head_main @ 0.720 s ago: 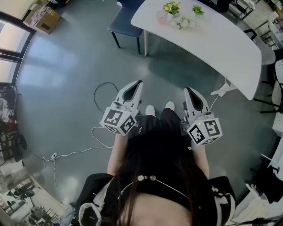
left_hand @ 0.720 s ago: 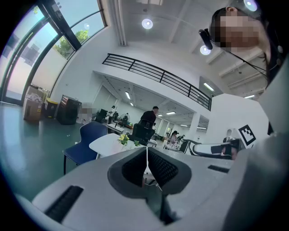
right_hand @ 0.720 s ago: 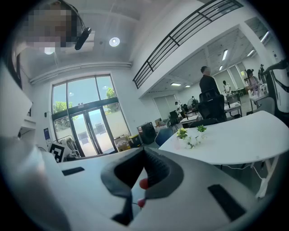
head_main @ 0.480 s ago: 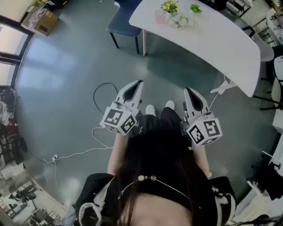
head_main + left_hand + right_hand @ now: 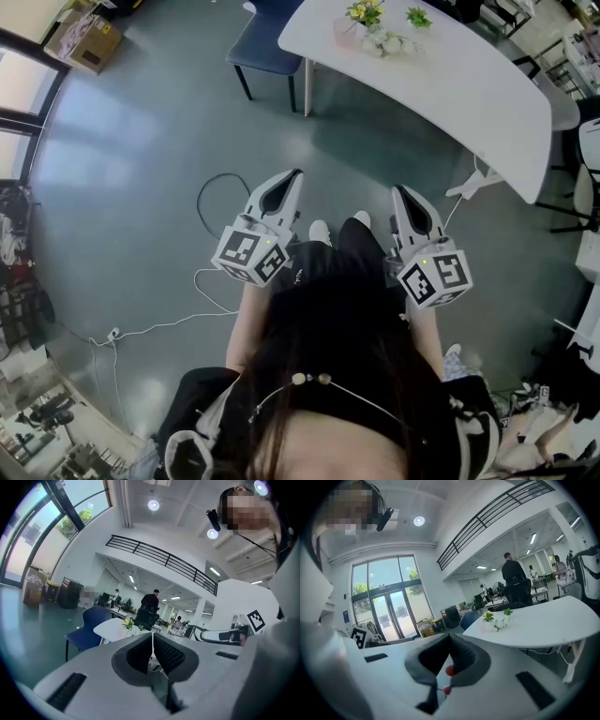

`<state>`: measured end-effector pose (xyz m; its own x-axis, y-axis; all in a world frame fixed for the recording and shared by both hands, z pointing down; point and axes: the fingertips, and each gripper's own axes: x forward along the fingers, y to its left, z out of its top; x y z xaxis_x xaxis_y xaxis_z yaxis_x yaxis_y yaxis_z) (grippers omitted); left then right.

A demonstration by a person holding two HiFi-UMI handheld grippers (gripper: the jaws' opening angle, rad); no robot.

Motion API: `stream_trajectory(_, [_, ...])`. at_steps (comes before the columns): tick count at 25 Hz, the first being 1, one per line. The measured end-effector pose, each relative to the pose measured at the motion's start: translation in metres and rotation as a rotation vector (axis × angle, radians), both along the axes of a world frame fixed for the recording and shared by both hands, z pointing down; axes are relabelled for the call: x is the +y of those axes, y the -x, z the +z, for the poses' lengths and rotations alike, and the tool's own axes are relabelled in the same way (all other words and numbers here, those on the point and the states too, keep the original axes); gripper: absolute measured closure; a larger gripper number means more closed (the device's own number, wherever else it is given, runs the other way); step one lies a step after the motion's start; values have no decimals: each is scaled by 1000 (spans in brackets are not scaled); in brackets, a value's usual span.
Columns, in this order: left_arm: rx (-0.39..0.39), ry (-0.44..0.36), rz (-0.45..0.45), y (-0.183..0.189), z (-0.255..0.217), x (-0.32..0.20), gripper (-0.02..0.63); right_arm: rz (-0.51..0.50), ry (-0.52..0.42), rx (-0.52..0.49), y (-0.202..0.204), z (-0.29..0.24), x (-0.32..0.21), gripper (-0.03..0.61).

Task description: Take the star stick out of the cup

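Risk: In my judgement, arriving with the jaws shut could tip the light cup (image 5: 345, 34). The crowded cluster could also lead to the wrong stem being gripped.
Star stick: Too small to pick out among the yellow and green shapes (image 5: 364, 13) at the cup.
Cup: Pale, on the white table (image 5: 469, 84), well apart from both tools.
Left gripper (image 5: 295, 173): Jaws met, nothing held.
Right gripper (image 5: 396, 189): Jaws met, nothing held.

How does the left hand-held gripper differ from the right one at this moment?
The left hand-held gripper hangs over the floor beside a black cable loop; the right hand-held gripper hangs nearer the white table. Red spots show behind the right one's jaws, none behind the left one's. Both are shut, empty and away from the table.
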<state>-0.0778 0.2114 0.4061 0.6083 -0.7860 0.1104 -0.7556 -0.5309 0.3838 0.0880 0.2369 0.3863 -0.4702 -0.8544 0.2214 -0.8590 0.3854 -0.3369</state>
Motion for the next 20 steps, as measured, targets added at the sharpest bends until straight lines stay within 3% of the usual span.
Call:
stream_trajectory(8, [11, 20, -24, 19, 12, 7, 601, 19, 32, -12, 8, 13, 1, 575])
stream_trajectory(20, [6, 30, -2, 10, 9, -30, 601, 47, 33, -37, 5, 10, -55, 575])
